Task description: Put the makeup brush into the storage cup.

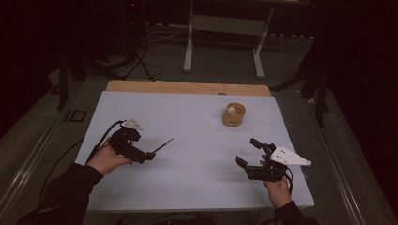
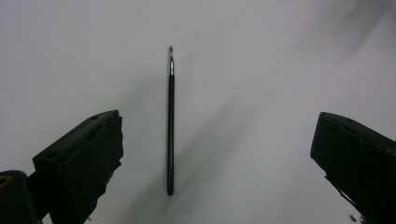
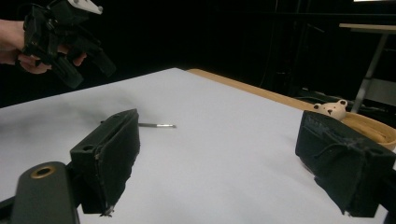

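While both grippers hang wide open and empty, the thin black metal-tipped pen lies between left fingers; light, stiff, probably rolls—grab mid-shaft.

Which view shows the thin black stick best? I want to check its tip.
The left gripper view: the black stick lies whole between the open jaws, its silvery tip pointing away. In the high view it is a small sliver ahead of the left gripper. In the right gripper view a jaw hides most of it.
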